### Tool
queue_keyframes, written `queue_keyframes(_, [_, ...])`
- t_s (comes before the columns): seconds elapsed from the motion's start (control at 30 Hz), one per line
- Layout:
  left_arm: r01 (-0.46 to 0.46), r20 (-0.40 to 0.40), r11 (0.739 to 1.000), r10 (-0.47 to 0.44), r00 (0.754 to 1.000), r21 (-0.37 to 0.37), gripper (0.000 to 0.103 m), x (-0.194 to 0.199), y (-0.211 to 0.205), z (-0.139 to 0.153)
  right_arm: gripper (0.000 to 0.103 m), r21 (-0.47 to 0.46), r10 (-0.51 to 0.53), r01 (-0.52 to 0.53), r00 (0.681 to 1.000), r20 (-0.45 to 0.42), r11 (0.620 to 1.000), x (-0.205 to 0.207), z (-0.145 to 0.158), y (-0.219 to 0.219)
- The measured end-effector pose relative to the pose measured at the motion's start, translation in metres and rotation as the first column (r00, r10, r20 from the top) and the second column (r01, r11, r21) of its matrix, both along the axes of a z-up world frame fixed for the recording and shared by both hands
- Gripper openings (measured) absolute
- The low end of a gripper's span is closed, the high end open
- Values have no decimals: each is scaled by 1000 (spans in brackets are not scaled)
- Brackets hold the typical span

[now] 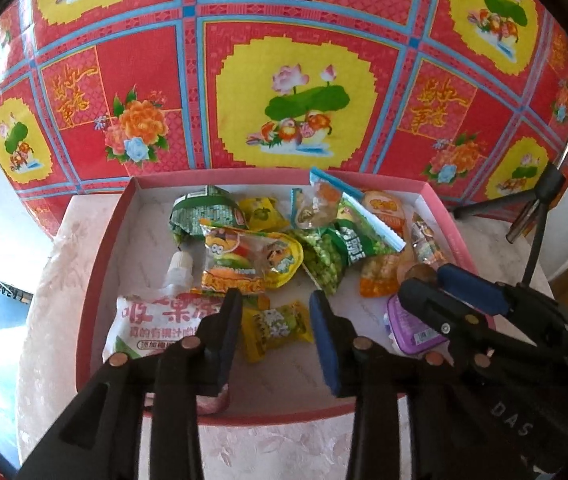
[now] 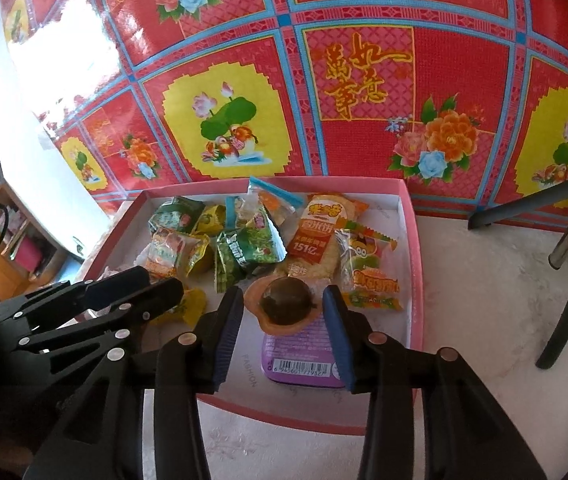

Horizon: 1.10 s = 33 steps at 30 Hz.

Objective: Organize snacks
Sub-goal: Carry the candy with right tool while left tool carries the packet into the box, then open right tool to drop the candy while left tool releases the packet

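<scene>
"FASHION" on box floor [image 2: 250, 372]; "151" on rice cracker pack [image 2: 311, 236]; "DAS" on right gripper [image 1: 509, 420]

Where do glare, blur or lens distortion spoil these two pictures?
Left wrist view: the grid lines of the red flowered patterned sheet bow strongly, the corners are black, and bright daylight washes out the left edge. Right wrist view: a white glare patch burns out that sheet at upper left; the same bowing.

Left gripper [image 1: 276, 312] tips down at the bottom centre of its own view, fingers [image 1: 325, 332] parted with nothing pinched, while the right gripper [image 2: 284, 308] angles down likewise, fingers [image 2: 339, 332] apart, its black linkage crowding the left view's lower right.
</scene>
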<state>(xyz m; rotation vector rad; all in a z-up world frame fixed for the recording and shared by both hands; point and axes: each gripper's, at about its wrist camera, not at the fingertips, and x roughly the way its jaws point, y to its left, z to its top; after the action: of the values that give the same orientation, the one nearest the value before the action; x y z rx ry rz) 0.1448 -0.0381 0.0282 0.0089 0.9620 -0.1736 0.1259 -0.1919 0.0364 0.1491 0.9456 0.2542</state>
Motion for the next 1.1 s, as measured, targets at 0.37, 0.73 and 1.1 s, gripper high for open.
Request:
queue_keyframes(0.37, [-16,23,1000,16,1000,-11,49,-23,5,18,56,21,-19,19,999,30,1000,-20,17,-6])
queue_keyframes(0.73, [-30,15,999,31,999,-20,52,-58,10,23,63,28,-22,22,999,28,999,-54,27,-8])
queue_keyframes(1.1, [-25,-23,1000,24,999,-15,61,-87,13,7,69,-17,-35,35,999,-5,999,-85,18,-8])
